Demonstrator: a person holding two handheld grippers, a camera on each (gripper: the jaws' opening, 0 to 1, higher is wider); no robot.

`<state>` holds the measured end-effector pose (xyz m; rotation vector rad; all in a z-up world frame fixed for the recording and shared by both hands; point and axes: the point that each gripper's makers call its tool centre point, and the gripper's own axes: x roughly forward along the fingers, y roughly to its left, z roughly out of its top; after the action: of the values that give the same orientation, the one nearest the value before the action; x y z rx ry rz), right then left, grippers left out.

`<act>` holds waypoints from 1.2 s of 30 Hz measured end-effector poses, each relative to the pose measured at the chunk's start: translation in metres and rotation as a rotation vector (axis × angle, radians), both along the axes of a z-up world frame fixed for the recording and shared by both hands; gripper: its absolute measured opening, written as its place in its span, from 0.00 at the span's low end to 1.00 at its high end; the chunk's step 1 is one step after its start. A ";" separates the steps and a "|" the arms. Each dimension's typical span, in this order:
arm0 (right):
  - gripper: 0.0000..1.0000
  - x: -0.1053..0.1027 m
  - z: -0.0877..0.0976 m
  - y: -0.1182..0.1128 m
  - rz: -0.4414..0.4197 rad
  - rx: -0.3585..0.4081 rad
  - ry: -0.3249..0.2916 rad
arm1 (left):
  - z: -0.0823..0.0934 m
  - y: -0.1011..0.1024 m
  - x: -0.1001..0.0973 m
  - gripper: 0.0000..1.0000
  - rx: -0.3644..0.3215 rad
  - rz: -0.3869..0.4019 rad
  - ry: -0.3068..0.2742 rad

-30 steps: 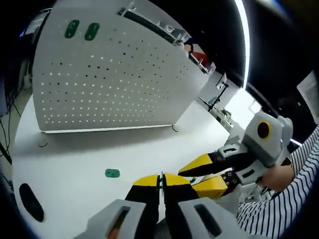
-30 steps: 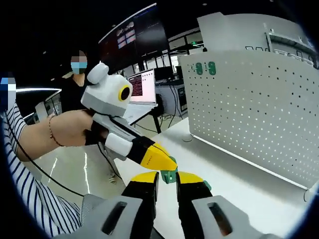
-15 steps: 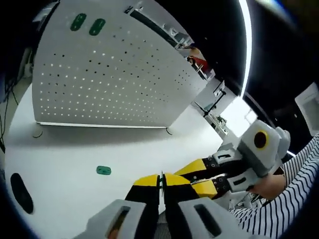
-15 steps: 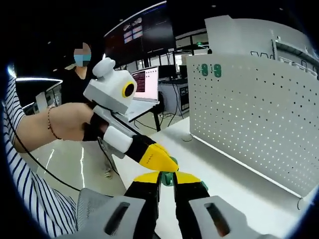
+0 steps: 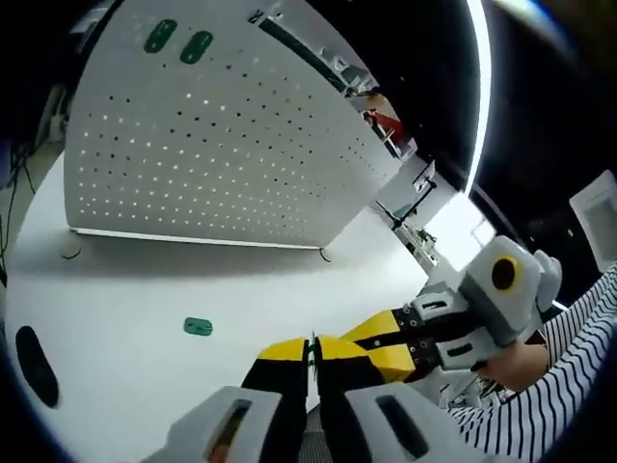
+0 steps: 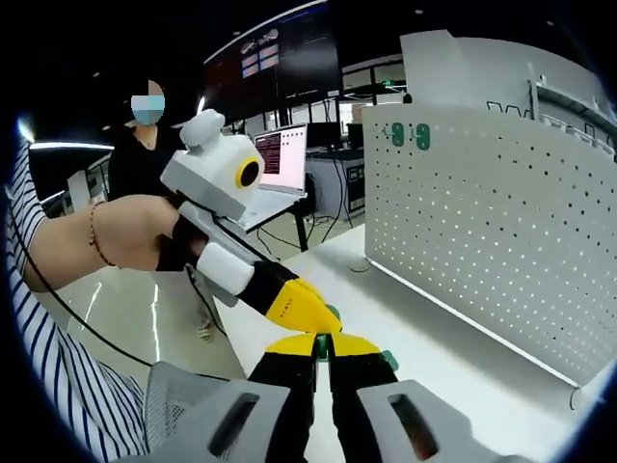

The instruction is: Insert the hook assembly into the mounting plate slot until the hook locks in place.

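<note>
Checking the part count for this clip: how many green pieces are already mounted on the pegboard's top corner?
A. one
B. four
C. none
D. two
D: two green pieces sit side by side near the top corner of the pegboard in the left gripper view, and the same pair shows in the right gripper view.

Pegboard panel (image 5: 222, 145): white painted sheet metal by the look, matt, smooth, evenly perforated. Tabletop (image 5: 125, 289): white, smooth, faint sheen. Green hook piece (image 5: 198, 326) lying on tabletop: looks like plastic, smooth, slightly glossy. Two green plates (image 6: 410, 135) high on panel: same plastic look. Left gripper (image 6: 328, 323) and right gripper (image 6: 321, 349): yellow plastic-looking tips, smooth, satin; black ribbed inner faces; pale grey matt moulded housings. Sleeve (image 5: 569, 386): striped knit cloth, soft, matt.
</note>
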<state>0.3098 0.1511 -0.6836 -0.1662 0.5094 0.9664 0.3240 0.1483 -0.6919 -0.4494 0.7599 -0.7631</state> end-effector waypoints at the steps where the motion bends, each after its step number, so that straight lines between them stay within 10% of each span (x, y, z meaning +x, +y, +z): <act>1: 0.00 0.001 0.001 0.000 -0.004 0.004 -0.005 | 0.003 0.000 0.002 0.02 0.008 -0.008 -0.050; 22: 0.00 0.008 0.021 0.007 -0.001 0.073 -0.005 | 0.027 0.010 0.010 0.07 -0.023 0.016 -0.224; 36: 0.00 0.014 0.019 0.002 -0.040 0.065 -0.013 | 0.034 0.035 0.019 0.35 0.001 0.073 -0.310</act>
<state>0.3235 0.1535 -0.6650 -0.1033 0.4675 0.9413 0.3431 0.1833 -0.6574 -0.3454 0.4518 -0.7430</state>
